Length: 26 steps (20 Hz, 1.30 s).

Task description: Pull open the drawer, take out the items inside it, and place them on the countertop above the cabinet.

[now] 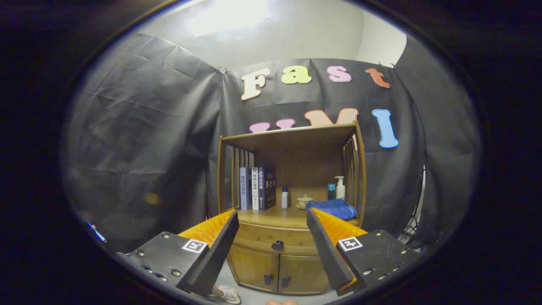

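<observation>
Gripper view, fingers: I see my gripper (pixel 273 241) spread wide, nothing between the two fingers but air; their near ends are cut off low in the view.
Gripper view, cabinet: the wooden cabinet (pixel 292 212) stands ahead against the booth wall, framed in the gap between my fingers, well apart from them.
Gripper view, drawer: the drawer (pixel 271 235) sits shut under the countertop, its dark knob (pixel 277 245) centred between my fingers; I cannot see any contents.
Gripper view, countertop: the countertop (pixel 275 217) lies just above the drawer, its left and right ends hidden behind my fingers.
Gripper view, left on the shelf: books (pixel 258 187) stand upright, a small bottle (pixel 285 197) just right of them.
Gripper view, right on the shelf: a blue cloth (pixel 334 208) lies folded, partly covered by my right finger; a lidded cup (pixel 304 201), a teal container (pixel 331 191) and a pump bottle (pixel 340 187) stand behind it, too small to tell more.
Gripper view, lower doors: two doors (pixel 279 271) under the drawer, their bottoms cut off.
</observation>
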Motion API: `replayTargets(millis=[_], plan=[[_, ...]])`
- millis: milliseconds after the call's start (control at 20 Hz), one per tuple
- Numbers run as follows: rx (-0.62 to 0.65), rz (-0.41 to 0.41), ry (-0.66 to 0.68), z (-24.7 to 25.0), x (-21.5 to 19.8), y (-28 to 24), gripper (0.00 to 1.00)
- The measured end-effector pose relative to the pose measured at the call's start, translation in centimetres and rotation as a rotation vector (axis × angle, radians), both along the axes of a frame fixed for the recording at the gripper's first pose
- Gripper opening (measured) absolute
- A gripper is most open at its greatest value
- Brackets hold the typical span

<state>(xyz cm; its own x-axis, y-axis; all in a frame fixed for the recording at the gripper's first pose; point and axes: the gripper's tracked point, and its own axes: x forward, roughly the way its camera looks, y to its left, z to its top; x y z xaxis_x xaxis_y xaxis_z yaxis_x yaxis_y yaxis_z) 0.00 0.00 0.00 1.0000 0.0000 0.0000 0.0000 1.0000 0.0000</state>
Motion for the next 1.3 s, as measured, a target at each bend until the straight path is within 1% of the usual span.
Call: replayTargets(millis=[150,400,1300], plan=[[0.034,0.005,0.017,-0.7,-0.1,0.2,0.97],[0.046,-0.015,0.021,-0.8,-0.2,-1.0,0.97],[0.015,-0.023,0.035,-1.6,0.0,-1.2,0.97]])
